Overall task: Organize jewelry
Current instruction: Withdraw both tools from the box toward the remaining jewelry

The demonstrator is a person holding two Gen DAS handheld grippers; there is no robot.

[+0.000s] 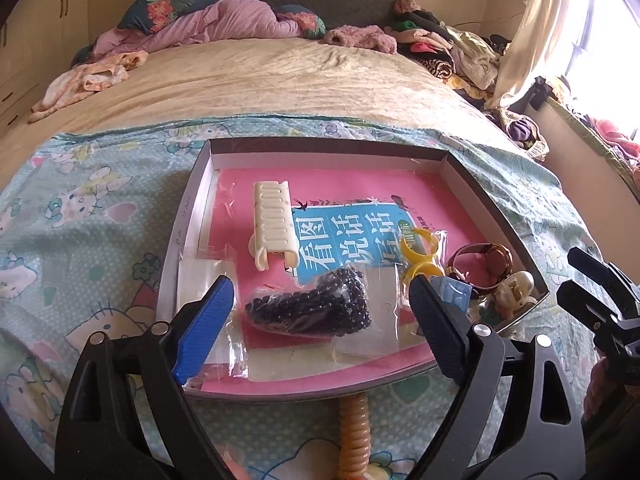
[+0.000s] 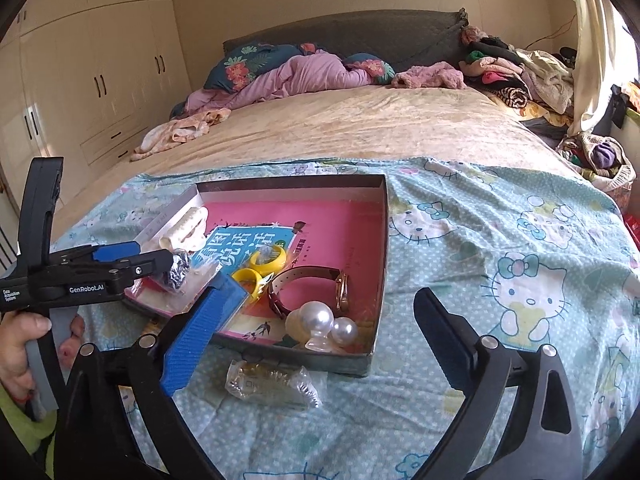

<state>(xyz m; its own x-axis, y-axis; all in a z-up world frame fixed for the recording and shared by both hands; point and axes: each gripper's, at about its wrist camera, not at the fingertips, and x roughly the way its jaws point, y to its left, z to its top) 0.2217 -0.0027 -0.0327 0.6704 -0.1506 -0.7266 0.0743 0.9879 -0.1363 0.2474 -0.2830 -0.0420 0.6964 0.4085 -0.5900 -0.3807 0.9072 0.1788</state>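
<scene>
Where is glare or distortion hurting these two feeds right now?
Left wrist view: the window blows out white at upper right, and fisheye bends the tray rim. Right wrist view: window glare only along the right edge, and the pearl clip shows bright highlights. Both frames darken at the corners.

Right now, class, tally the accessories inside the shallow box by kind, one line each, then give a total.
Cream hair clip: 1
Bag of dark beads: 1
Yellow rings: 2
Wristwatch: 1
Pearl hair claw: 1
Total: 6
One more bagged item lies outside the box, uncounted.
</scene>
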